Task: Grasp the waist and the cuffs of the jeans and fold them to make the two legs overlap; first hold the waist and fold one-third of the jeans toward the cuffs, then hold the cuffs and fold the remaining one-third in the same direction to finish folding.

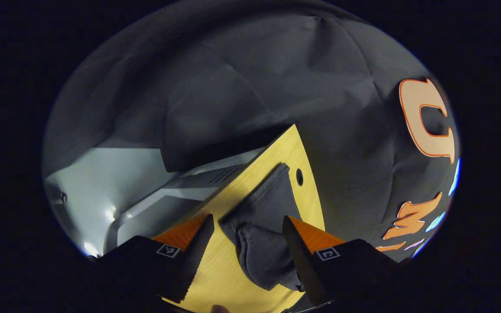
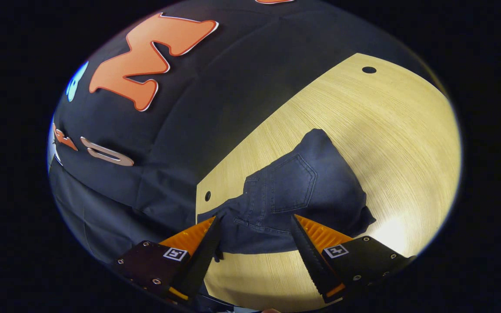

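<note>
Dark jeans [image 2: 294, 195] lie on the light wooden table [image 2: 385, 130] in the right gripper view, with the waist end and a back pocket nearest my right gripper [image 2: 255, 224]. That gripper is open just above the waistband, its fingers apart on either side of it. In the left gripper view a narrow grey-blue part of the jeans [image 1: 263, 221], bunched at the near end, runs away across the table [image 1: 220, 269]. My left gripper [image 1: 248, 221] is open above that bunched end, touching nothing.
The black booth wall [image 2: 181, 130] hangs close behind the table's far edge. Small round holes [image 2: 369, 69] mark the tabletop near its corners. Beyond the table's edge in the left gripper view stands pale grey equipment [image 1: 115, 187].
</note>
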A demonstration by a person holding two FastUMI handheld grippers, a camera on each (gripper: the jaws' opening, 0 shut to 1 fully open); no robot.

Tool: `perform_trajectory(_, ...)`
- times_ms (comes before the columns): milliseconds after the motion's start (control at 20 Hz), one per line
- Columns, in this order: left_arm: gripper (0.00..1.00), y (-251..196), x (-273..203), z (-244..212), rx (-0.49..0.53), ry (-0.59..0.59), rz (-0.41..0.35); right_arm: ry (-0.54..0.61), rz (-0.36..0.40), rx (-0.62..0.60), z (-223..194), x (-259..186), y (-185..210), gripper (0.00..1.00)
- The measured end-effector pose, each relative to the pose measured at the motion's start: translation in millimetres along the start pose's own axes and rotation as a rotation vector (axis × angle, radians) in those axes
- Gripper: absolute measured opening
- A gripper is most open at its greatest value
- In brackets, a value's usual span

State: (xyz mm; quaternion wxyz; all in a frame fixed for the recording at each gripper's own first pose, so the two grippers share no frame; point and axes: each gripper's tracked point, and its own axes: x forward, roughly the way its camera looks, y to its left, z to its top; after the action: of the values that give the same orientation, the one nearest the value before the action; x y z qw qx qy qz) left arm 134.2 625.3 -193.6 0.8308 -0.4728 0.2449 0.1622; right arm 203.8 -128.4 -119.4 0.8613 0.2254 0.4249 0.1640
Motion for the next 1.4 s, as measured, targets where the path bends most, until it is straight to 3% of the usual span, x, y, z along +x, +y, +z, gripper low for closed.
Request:
perform_trajectory(150, 0.97, -9, 3, -11, 0.020, 0.071, -0.027, 0.012, -0.020, 0.002, -6, 3, -1, 0.98)
perform_trajectory(400, 0.96, -15, 7, -21, -0.060, 0.104, -0.108, 0.038, -0.022, 0.004, -18, 11, 3, 0.98)
perform_trajectory(550, 0.95, -35, 15, -69, -0.088, 0.221, -0.190, 0.052, -0.025, 0.002, -23, 13, 3, 0.98)
perform_trajectory(750, 0.91, -63, 61, -73, -0.137, 0.120, -0.204, 0.044, -0.016, 0.032, -21, 8, 4, 0.98)
perform_trajectory(800, 0.86, -61, 65, -69, -0.135, 0.090, -0.187, 0.036, -0.014, 0.042, -20, 7, 4, 0.98)
perform_trajectory(850, 0.81, -50, 72, -70, -0.113, 0.064, -0.117, 0.031, -0.019, 0.045, -20, 5, 0, 0.98)
perform_trajectory(900, 0.56, -37, 77, -75, -0.093, 0.063, -0.050, 0.030, -0.026, 0.045, -20, 3, -4, 0.98)
perform_trajectory(1000, 0.05, -57, 65, -75, -0.067, 0.015, -0.080, 0.022, -0.032, 0.041, -19, -1, -8, 0.98)
perform_trajectory(1200, 0.06, -111, 18, -76, 0.153, -0.063, -0.129, -0.034, -0.023, 0.025, -2, -12, -9, 0.98)
perform_trajectory(1400, 0.06, -208, -38, -96, 0.269, -0.124, -0.212, -0.071, -0.004, -0.001, 13, -32, -18, 0.98)
